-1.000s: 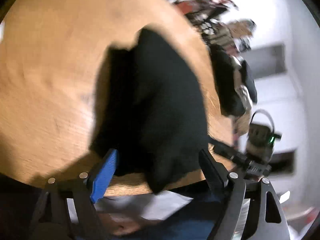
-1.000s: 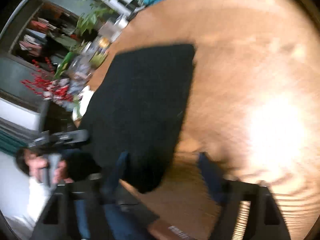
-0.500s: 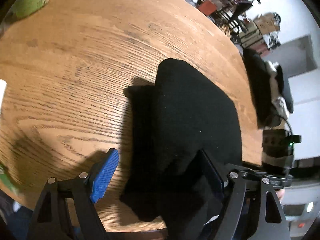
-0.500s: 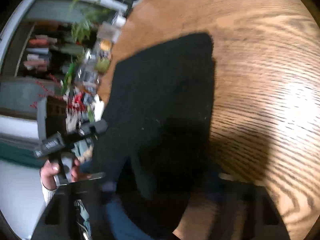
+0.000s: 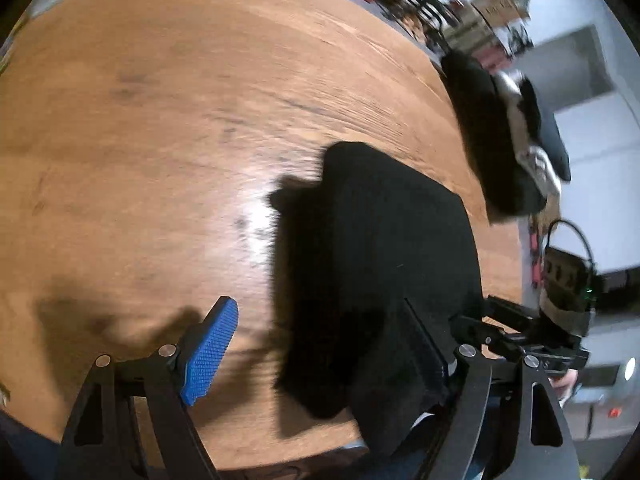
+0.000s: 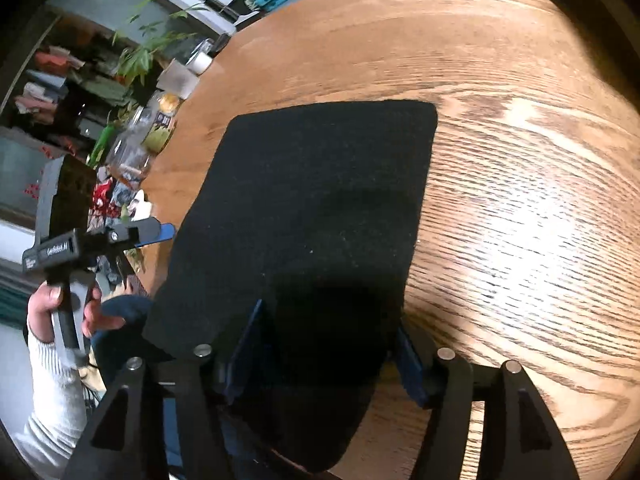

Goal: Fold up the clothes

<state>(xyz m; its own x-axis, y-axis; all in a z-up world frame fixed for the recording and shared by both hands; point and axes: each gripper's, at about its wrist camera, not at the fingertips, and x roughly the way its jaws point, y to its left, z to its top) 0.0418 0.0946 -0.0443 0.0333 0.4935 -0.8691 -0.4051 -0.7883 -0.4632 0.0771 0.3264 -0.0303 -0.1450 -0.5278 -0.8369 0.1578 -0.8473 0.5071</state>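
Both tongs angle down: left tongs (image 5: pixel 320 344) apart, right tongs (image 6: pixel 324 344) opening astride black cloth (image 6: pixel 312 200).

L gripper (image 5: pixel 320 344) open; R gripper (image 6: pixel 326 344) jaws just widened

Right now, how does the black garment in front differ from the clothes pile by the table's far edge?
The black garment lies flat and neatly folded; the clothes pile is heaped. The garment is all black; the pile mixes black with pale pieces. Both are largely black fabric.
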